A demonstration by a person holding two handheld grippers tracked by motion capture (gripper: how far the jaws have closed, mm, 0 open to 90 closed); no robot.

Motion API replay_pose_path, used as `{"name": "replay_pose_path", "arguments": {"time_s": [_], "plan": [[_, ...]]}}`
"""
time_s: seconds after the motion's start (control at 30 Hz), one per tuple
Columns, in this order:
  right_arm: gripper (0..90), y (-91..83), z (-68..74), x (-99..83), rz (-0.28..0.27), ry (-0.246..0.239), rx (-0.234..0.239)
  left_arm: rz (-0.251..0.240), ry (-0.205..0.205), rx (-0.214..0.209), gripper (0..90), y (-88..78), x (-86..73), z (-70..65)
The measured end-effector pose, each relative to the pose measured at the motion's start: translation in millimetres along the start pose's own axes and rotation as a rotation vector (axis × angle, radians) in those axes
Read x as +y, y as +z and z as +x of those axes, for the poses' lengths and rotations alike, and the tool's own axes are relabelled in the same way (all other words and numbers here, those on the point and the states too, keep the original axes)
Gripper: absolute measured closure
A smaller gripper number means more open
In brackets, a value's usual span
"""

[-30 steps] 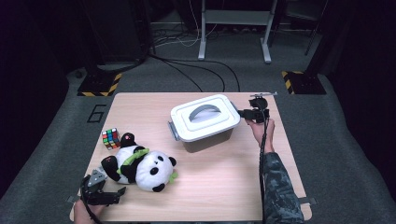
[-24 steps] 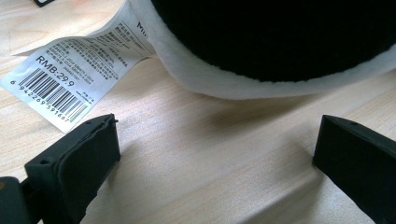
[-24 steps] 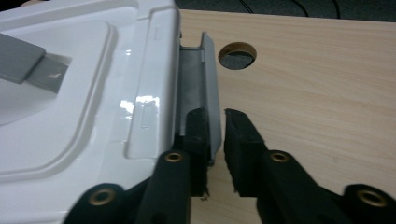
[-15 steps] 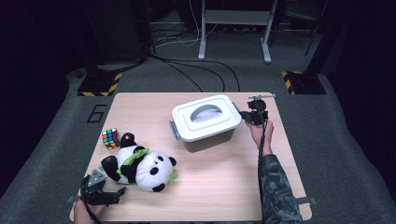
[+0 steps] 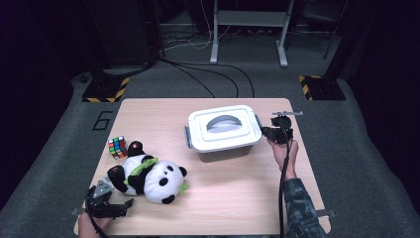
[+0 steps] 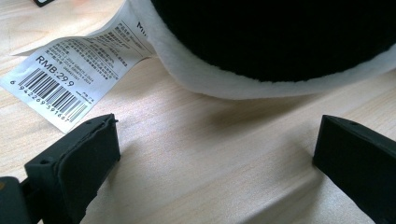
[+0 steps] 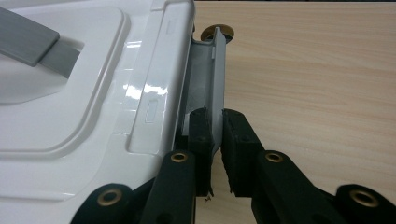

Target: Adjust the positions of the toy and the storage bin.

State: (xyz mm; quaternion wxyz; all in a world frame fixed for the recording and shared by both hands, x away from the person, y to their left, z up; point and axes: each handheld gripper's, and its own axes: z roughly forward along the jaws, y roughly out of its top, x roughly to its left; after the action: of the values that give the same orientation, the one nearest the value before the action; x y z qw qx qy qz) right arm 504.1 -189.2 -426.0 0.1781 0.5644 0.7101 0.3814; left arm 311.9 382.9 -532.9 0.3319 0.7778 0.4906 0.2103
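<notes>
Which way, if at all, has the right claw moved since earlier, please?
Yes: the right claw moved away from the table's far edge, toward its near edge.

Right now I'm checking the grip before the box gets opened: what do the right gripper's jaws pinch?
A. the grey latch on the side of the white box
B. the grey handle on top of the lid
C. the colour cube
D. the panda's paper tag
A: in the right gripper view the right gripper has both pads pressed on the thin grey latch at the edge of the white box.
</notes>
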Motion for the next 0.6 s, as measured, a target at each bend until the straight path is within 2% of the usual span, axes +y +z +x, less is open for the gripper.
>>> {"name": "replay_pose_path", "arguments": {"time_s": [0.17, 0.2, 0.43, 0.6], "plan": [[81.5, -7.1, 0.2, -7.2, -0.007, 0.008, -0.012, 0.0, 0.0, 0.0, 0.1, 0.0, 0.0, 0.0], [81.5, -8.6, 0.8, -8.1, -0.004, 0.022, -0.011, 0.0, 0.0, 0.0, 0.1, 0.0, 0.0, 0.0], [79.8, -14.5, -0.5, -14.5, -0.015, 0.017, -0.002, 0.0, -0.001, 0.0, 0.1, 0.0, 0.0, 0.0], [68.7, -18.0, -5.3, -11.5, -0.021, 0.016, -0.006, 0.0, -0.001, 0.0, 0.1, 0.1, 0.0, 0.0]]}}
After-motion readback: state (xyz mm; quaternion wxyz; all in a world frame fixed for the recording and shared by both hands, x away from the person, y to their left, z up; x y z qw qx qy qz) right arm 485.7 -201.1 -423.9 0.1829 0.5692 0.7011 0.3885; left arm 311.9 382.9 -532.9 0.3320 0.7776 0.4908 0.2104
